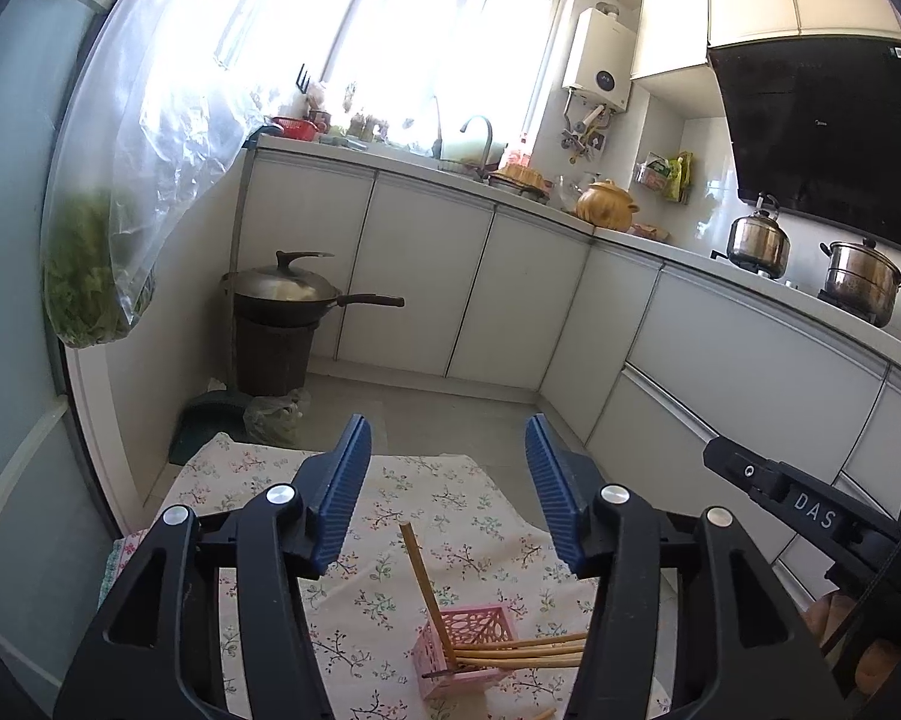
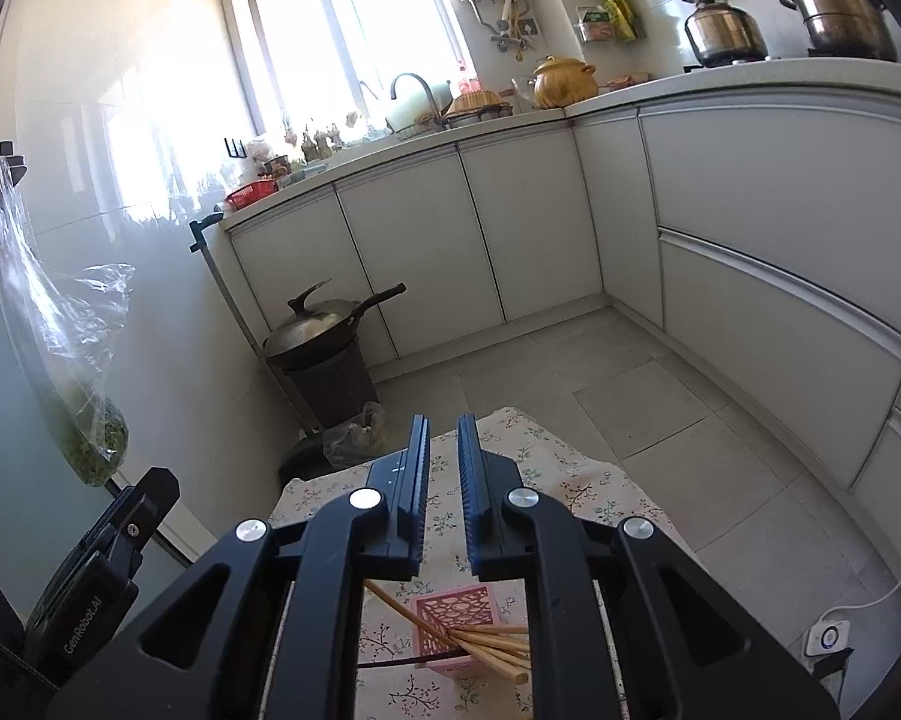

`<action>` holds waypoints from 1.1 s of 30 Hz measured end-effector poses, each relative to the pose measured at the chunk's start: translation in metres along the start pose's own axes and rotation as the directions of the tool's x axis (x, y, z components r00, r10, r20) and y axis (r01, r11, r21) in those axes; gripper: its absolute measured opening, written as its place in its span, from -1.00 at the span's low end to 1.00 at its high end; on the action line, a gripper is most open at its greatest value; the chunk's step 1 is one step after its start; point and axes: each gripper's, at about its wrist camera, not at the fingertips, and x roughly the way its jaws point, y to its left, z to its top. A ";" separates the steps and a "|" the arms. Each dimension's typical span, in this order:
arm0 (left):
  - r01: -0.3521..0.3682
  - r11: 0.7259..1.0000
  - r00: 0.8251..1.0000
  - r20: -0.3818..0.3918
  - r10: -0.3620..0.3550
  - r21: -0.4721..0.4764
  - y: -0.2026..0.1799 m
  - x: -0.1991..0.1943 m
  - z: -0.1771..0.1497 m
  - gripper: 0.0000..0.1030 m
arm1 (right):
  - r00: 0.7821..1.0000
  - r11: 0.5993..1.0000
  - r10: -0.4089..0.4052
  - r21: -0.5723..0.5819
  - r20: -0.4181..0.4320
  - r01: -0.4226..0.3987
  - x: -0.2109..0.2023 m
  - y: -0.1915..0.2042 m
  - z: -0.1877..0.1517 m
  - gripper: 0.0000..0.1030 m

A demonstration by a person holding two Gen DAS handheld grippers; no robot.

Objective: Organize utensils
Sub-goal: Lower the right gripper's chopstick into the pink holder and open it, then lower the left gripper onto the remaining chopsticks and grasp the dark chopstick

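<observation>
1 pink holder [image 1: 471, 639], about 5 wooden chopsticks [image 1: 522, 651], 1 wok [image 1: 285, 294], 2 steel pots [image 1: 861, 282].
</observation>
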 end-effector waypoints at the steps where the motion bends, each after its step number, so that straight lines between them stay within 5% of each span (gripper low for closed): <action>1: -0.001 1.000 1.000 0.003 0.001 0.012 -0.003 -0.002 0.000 0.03 | 1.000 1.000 -0.003 -0.007 0.001 0.003 -0.003 0.000 0.000 -0.79; 18: -0.049 0.991 0.999 -0.002 0.049 0.127 -0.022 -0.025 -0.018 0.68 | 0.998 0.997 -0.060 -0.041 -0.028 0.059 -0.036 -0.017 -0.034 -0.27; 25: -0.052 0.982 0.998 -0.029 0.058 0.182 -0.030 -0.029 -0.032 0.79 | 0.997 0.997 -0.070 -0.015 -0.027 0.070 -0.049 -0.029 -0.048 0.19; 29: -0.054 0.977 0.998 -0.032 0.062 0.207 -0.034 -0.034 -0.037 0.86 | 0.996 0.996 -0.085 0.036 0.001 0.085 -0.060 -0.043 -0.052 0.68; 33: -0.055 0.970 0.996 -0.055 0.070 0.235 -0.036 -0.033 -0.044 0.86 | 0.996 0.991 -0.093 0.095 0.014 0.091 -0.070 -0.063 -0.059 0.87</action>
